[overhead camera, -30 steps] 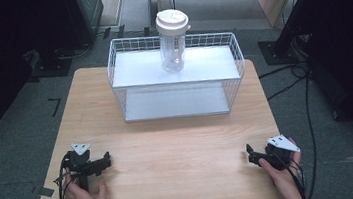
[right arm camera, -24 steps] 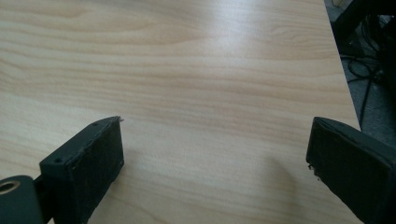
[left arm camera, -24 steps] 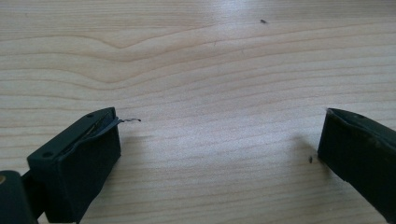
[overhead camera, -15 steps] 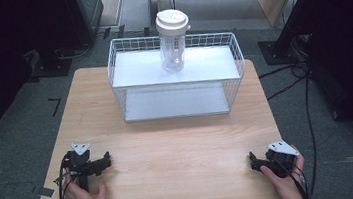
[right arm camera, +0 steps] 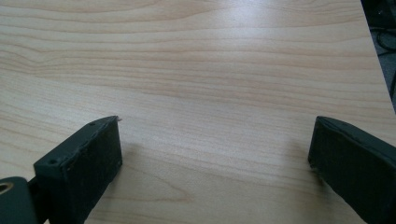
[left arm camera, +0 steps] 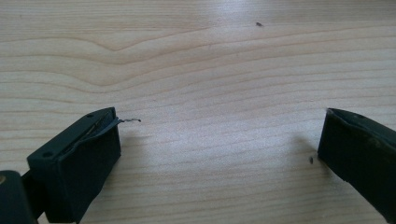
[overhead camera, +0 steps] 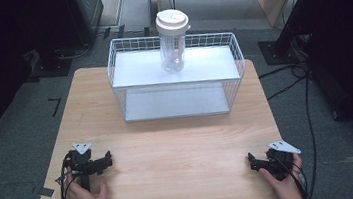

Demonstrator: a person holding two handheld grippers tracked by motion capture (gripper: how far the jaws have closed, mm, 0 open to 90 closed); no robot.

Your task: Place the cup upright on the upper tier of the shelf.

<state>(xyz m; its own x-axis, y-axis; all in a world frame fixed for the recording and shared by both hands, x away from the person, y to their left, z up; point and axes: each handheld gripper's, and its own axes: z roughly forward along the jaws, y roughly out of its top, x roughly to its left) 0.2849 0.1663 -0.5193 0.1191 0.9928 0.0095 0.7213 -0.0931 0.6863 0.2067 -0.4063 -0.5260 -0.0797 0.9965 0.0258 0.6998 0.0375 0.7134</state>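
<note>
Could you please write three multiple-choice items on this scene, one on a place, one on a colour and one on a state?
1. Where does the clear bottle stand?
A. on the top shelf of the white wire rack
B. on the bare table
C. on the floor

2. What colour is the bottle's lid?
A. red
B. white
C. black

3. How do the left gripper and the right gripper stand?
A. both shut
B. one open, one shut
C. both open

Answers: 1 A, it stands upright on the upper shelf; 2 B, the lid looks white; 3 C, bare table shows in each wide gap.
</note>
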